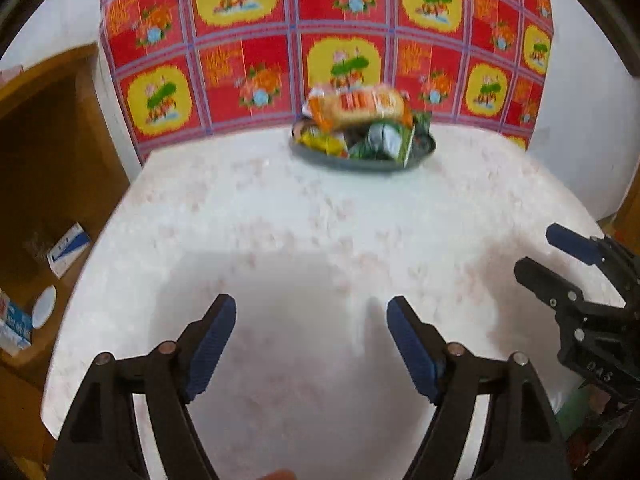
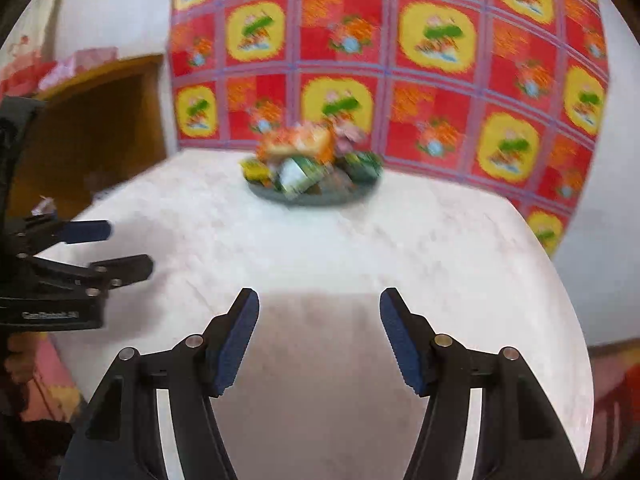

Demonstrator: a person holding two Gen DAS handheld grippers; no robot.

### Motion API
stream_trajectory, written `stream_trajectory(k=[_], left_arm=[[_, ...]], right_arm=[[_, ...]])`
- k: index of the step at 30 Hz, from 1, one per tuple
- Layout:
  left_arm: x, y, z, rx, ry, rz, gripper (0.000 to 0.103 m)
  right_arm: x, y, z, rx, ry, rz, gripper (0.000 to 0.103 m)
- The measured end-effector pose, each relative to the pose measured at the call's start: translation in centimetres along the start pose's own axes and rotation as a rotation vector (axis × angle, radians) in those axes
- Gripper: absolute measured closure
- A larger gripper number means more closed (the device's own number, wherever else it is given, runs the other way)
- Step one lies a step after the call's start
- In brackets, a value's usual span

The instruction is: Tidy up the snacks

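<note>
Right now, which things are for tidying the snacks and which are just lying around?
For the job:
- snack packets
- dark tray holding them
- left claw, open
- right claw, open

Just lying about:
- white-and-blue boxes on the brown shelf
- red patterned cloth

A white table (image 1: 280,240) with a faint pink pattern on its top fills the middle of both views. Behind it hangs a red cloth (image 1: 320,20) with a grid of purple lines and yellow squares that bear green and orange pictures. The wall (image 1: 56,12) on both sides of the cloth is white. To the left of the table stands a brown wooden cabinet (image 1: 44,140), open at the front, and some small white and blue boxes (image 1: 66,250) lie inside it.
</note>
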State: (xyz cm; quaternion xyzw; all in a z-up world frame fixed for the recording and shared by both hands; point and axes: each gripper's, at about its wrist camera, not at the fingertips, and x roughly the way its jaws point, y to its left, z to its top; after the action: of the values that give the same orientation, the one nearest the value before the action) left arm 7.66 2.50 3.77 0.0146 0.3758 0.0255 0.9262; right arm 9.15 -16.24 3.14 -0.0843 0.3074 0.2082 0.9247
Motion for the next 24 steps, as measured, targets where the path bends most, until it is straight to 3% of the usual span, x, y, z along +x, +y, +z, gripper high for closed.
stream_trajectory(k=[4, 24], left_arm=[[0.4, -0.1, -0.8, -0.016, -0.010, -0.017, 0.021], [0.7, 0.2, -1.0, -0.021, -0.042, -0.033, 0.017]], right_arm=[[0.8, -0.8, -1.1, 0.060, 0.051, -0.001, 0.038], [1.2, -0.5, -1.4, 0.057, 0.036, -0.025, 0.037]])
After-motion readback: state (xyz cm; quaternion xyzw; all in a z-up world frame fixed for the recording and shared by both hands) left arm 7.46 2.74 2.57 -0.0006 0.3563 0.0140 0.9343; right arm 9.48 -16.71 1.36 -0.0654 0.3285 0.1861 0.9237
